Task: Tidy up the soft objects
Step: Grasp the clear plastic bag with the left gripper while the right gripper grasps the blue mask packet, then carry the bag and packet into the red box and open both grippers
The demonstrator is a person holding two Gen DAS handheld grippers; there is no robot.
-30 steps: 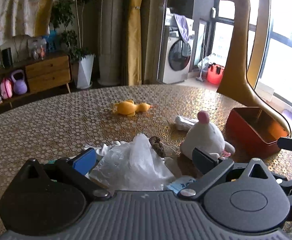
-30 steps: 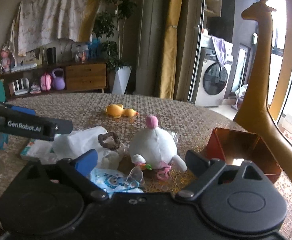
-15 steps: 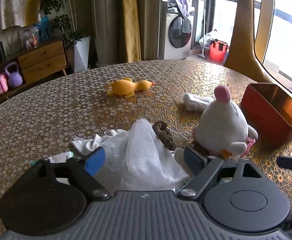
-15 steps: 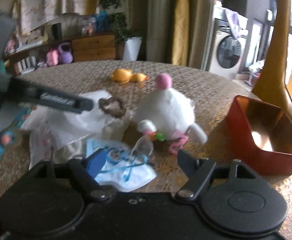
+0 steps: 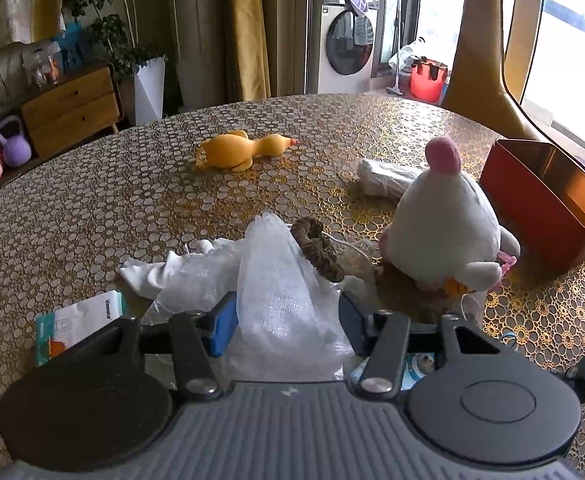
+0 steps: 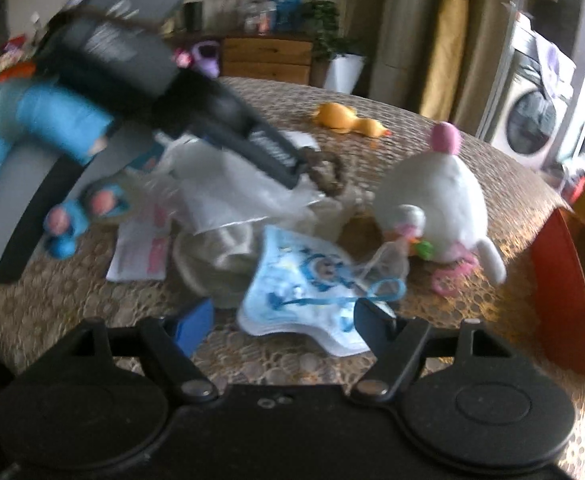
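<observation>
My left gripper (image 5: 288, 330) is open, its jaws on either side of a crumpled clear plastic bag (image 5: 288, 292) in a heap of soft things. A brown scrunchie (image 5: 318, 248) lies just behind the bag, a white cloth (image 5: 172, 272) to its left. A white plush toy with a pink top (image 5: 446, 224) sits to the right. My right gripper (image 6: 284, 324) is open over a blue printed face mask (image 6: 304, 292). The plush toy (image 6: 436, 196) is beyond it on the right. The left gripper's body (image 6: 196, 108) crosses the right wrist view, blurred.
A red box (image 5: 548, 204) stands open at the right, also showing in the right wrist view (image 6: 572, 280). A yellow rubber duck (image 5: 240, 152) lies farther back. A rolled plastic packet (image 5: 384, 180) lies behind the plush. A white card pack (image 5: 80, 320) lies at left. The table (image 5: 72, 208) has a patterned cover.
My left gripper has moved forward and down until its jaws flank the plastic bag. My right gripper has dropped toward the face mask and tilted left. Nothing has been picked up.
</observation>
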